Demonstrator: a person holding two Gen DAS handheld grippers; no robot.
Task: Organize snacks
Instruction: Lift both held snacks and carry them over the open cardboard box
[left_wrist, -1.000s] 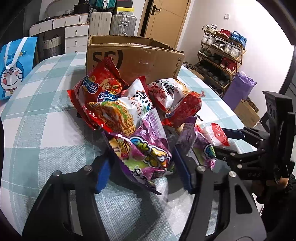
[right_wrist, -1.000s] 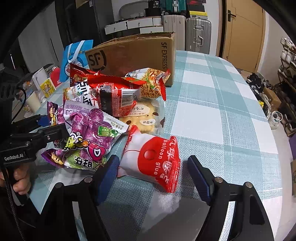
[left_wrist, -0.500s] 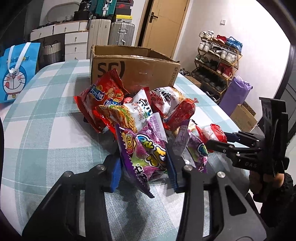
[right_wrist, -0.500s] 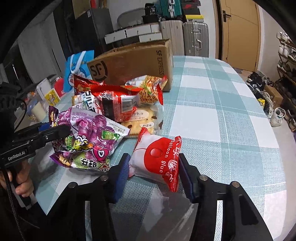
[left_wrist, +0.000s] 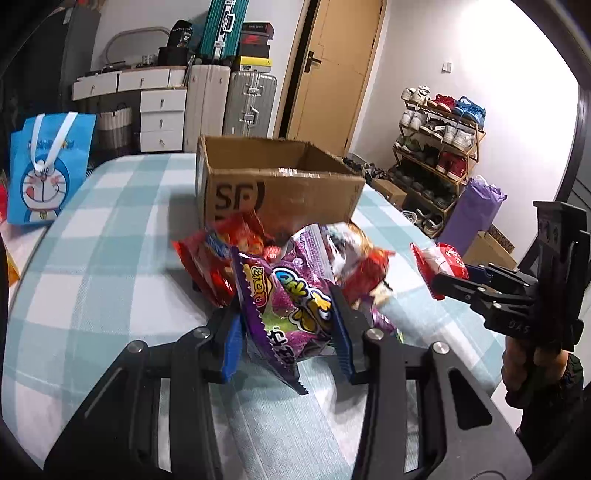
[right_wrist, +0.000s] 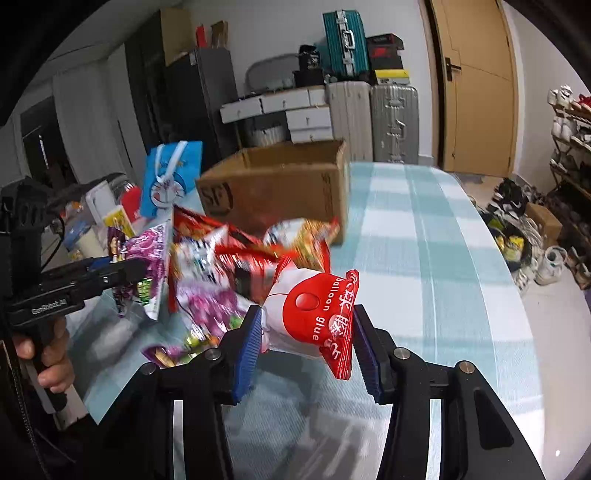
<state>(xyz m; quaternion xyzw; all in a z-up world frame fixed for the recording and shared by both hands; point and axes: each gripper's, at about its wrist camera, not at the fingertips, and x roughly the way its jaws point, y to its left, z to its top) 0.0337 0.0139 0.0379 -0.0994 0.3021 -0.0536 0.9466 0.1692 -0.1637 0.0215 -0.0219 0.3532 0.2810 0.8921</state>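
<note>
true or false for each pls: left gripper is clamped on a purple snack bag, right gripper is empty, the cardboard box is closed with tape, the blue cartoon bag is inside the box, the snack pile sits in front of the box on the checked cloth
1. The left gripper is clamped on a purple snack bag. True.
2. The right gripper is empty. False: it is shut on a red and white packet marked balloon glue.
3. The cardboard box is closed with tape. False: its top is open.
4. The blue cartoon bag is inside the box. False: it stands apart from the box, beyond the table's edge.
5. The snack pile sits in front of the box on the checked cloth. True.
</note>
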